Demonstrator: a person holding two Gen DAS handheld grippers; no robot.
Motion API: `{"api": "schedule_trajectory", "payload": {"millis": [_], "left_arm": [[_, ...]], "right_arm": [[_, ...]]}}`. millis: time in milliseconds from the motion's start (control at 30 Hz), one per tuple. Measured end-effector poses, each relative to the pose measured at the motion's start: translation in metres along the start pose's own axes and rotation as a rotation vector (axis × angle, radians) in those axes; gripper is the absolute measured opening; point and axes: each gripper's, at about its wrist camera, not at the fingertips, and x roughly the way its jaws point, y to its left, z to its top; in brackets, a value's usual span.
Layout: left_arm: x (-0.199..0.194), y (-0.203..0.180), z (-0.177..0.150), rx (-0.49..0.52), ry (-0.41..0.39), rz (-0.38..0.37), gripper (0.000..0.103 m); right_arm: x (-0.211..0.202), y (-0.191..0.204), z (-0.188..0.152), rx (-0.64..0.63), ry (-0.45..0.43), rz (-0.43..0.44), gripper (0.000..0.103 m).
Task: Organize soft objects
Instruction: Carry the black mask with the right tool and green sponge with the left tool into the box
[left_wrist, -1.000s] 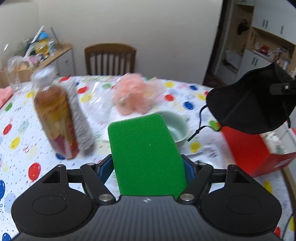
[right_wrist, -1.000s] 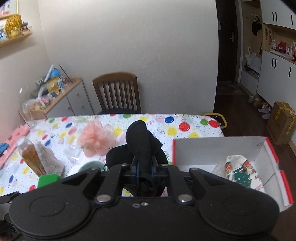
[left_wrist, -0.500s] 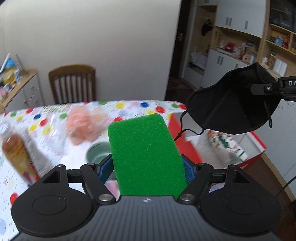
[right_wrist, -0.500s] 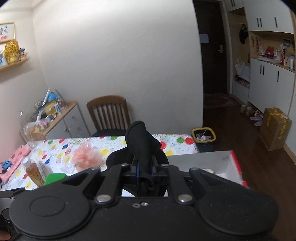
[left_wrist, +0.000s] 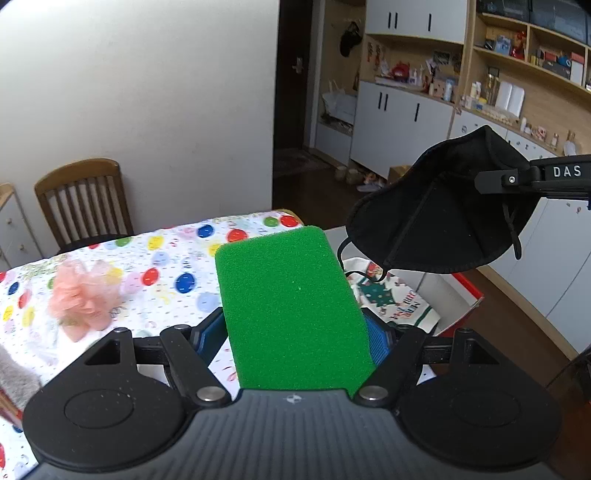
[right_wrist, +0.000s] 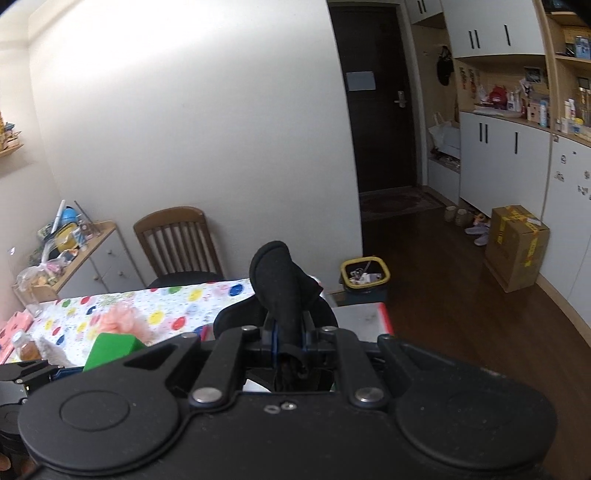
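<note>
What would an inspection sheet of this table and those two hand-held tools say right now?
Surface: table under a balloon-print cloth.
Job's things: green sponge in the left tool; black face mask in the right tool; red-edged box holding a printed cloth.
Clutter: pink mesh puff; bottle.
Grippers: both tools shut on their loads.
Cables: nothing seen.
Surroundings: wooden chair, white cabinets, cardboard box, yellow bin.

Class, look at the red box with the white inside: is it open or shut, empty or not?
Open and not empty. The box has no lid over it, and a printed cloth lies inside on its white floor.
</note>
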Motion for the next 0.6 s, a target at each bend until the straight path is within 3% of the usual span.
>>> {"api": "schedule_trajectory", "payload": {"millis": [400,600], "left_arm": [[0.07,-0.039,0.044,0.021,0.064,-0.026,0.076],[0.117,-0.043,0.051,-0.003,0.149,-0.039,0.076]], "right_arm": [[0.032,-0.041,-0.002,0.012,0.023,-0.054,0.01],[0.065,-0.043,-0.006,-0.027,0.08,-0.079,0.01]]}}
